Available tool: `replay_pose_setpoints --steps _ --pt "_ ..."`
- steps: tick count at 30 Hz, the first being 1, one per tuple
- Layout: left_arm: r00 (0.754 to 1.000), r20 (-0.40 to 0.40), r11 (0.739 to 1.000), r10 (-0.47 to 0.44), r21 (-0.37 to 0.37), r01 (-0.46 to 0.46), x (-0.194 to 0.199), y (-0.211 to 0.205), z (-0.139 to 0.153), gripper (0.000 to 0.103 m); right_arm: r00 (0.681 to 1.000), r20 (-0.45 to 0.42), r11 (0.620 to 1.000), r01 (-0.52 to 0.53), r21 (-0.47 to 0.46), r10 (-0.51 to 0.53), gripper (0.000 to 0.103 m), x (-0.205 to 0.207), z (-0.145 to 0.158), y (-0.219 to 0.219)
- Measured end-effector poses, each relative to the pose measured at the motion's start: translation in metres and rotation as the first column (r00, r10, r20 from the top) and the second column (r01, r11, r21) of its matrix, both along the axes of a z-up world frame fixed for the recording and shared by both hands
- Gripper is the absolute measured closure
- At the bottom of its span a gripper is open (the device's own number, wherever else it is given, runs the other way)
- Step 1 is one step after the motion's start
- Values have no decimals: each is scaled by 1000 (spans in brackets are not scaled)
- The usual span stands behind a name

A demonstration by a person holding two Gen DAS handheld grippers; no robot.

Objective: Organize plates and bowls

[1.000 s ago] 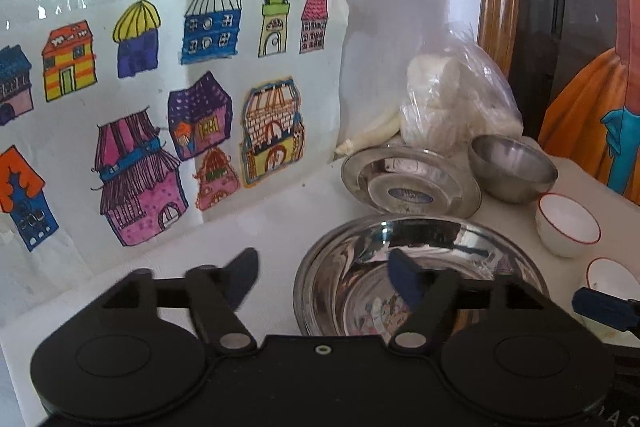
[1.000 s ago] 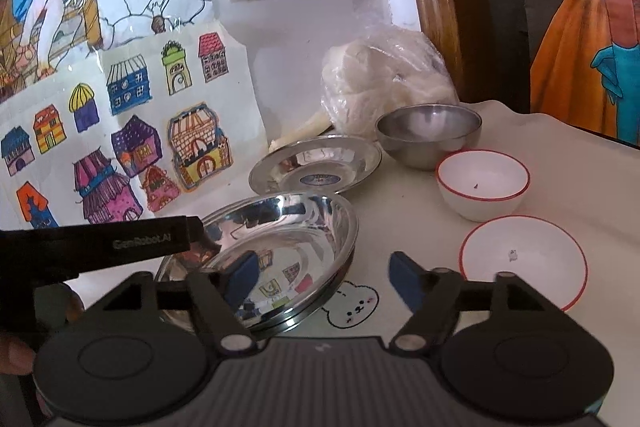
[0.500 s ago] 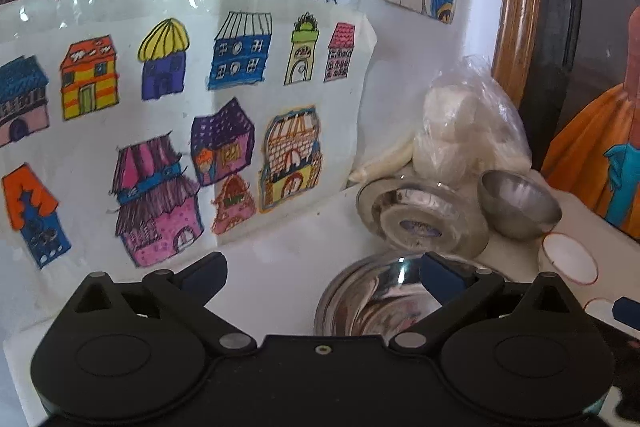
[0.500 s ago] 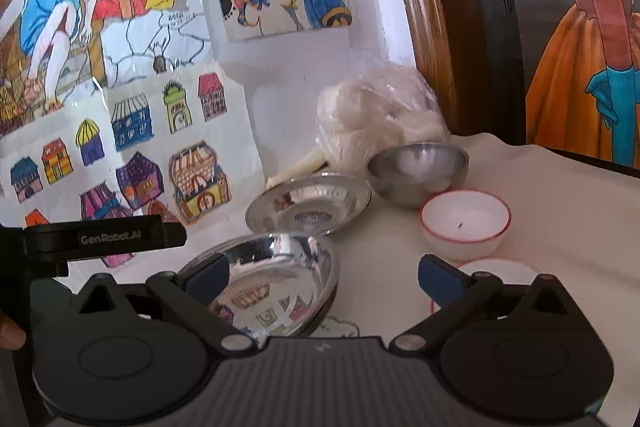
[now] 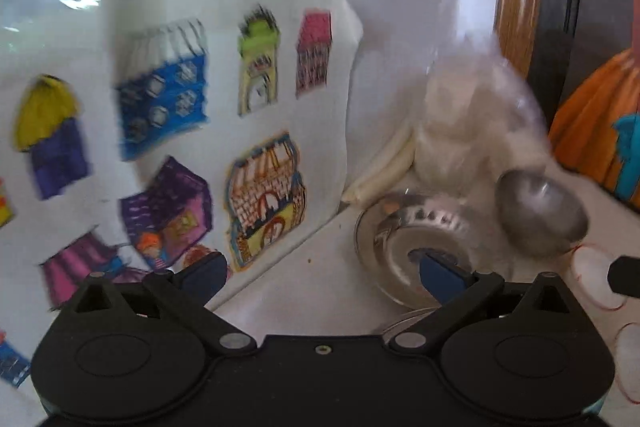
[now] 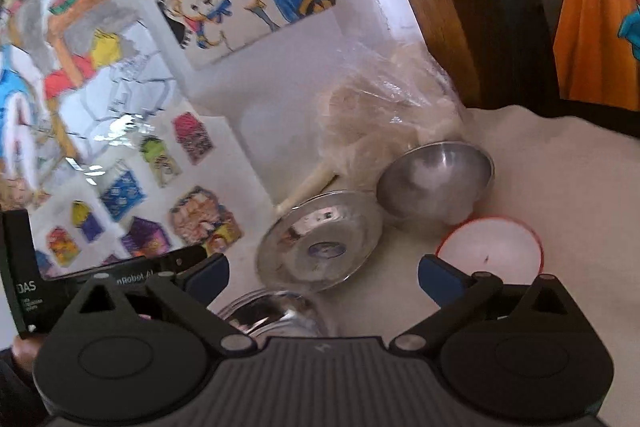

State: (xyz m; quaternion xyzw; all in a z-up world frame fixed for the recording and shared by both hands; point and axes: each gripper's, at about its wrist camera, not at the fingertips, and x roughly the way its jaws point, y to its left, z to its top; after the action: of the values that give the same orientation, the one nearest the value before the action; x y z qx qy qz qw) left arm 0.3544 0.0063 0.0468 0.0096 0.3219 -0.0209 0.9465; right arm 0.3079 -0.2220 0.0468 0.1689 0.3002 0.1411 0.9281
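Note:
My left gripper (image 5: 322, 273) is open with nothing between its blue pads, and the left wrist view is blurred. Just past its right finger lies a small steel plate (image 5: 416, 235), with a steel bowl (image 5: 540, 215) to its right. My right gripper (image 6: 324, 277) is open and empty too. Ahead of it sit the small steel plate (image 6: 320, 243), the steel bowl (image 6: 436, 179) and a red-rimmed white bowl (image 6: 492, 251). Only a rim of the large steel plate (image 6: 272, 311) shows, under the gripper body.
A clear plastic bag of white lumps (image 6: 384, 115) leans in the back corner behind the dishes. Children's drawings cover the wall (image 5: 240, 107) on the left. A wooden frame (image 6: 432, 7) stands at the back right. The left gripper's black body (image 6: 24, 267) is at the right view's left edge.
Both grippers opened wider and let go of the large steel plate, then moved forward and up over it. The small plate and steel bowl now look nearer; the large plate has slipped almost out of view.

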Motion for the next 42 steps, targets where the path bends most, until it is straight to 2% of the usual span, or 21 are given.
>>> replay_pose_setpoints --steps 6,11,14,18,20,25,28,30,33,35,41,42 --pt "997 -81 999 9 -51 -13 35 2 -24 1 997 -46 998 -58 -18 57 0 31 -10 12" --pt "993 -114 997 22 -67 -30 54 4 -41 1 994 -78 997 -75 30 77 1 52 -23 16" --pt "991 -132 996 27 -85 -38 61 9 -49 1 992 -99 996 -74 51 79 8 63 -33 17" --pt "990 -136 989 41 -134 -60 65 19 -53 8 988 -131 996 -73 42 77 19 74 -44 20" --pt "990 -131 987 49 -146 -68 66 22 -54 10 986 -144 996 -75 43 80 21 78 -49 22" --pt "992 -122 984 35 -167 -55 68 21 -50 22 983 -168 997 -62 41 68 30 86 -60 25" --pt "993 -121 982 15 -184 -37 71 14 -49 33 986 -159 999 -37 25 41 41 88 -60 25" --pt "992 -123 982 1 -189 -24 71 11 -48 48 986 -160 999 -34 30 38 51 89 -60 24" --pt "990 -142 979 -22 -202 -7 73 9 -49 62 985 -166 999 -40 9 41 53 91 -61 26" --pt "988 -149 978 -29 -211 -3 73 8 -49 65 985 -166 999 -43 -11 40 53 92 -61 29" --pt "986 -156 972 -49 -235 11 77 4 -53 85 979 -194 998 -63 -14 59 66 101 -66 33" --pt "986 -157 972 -51 -236 13 78 4 -54 85 979 -197 998 -63 -10 60 68 102 -67 34"
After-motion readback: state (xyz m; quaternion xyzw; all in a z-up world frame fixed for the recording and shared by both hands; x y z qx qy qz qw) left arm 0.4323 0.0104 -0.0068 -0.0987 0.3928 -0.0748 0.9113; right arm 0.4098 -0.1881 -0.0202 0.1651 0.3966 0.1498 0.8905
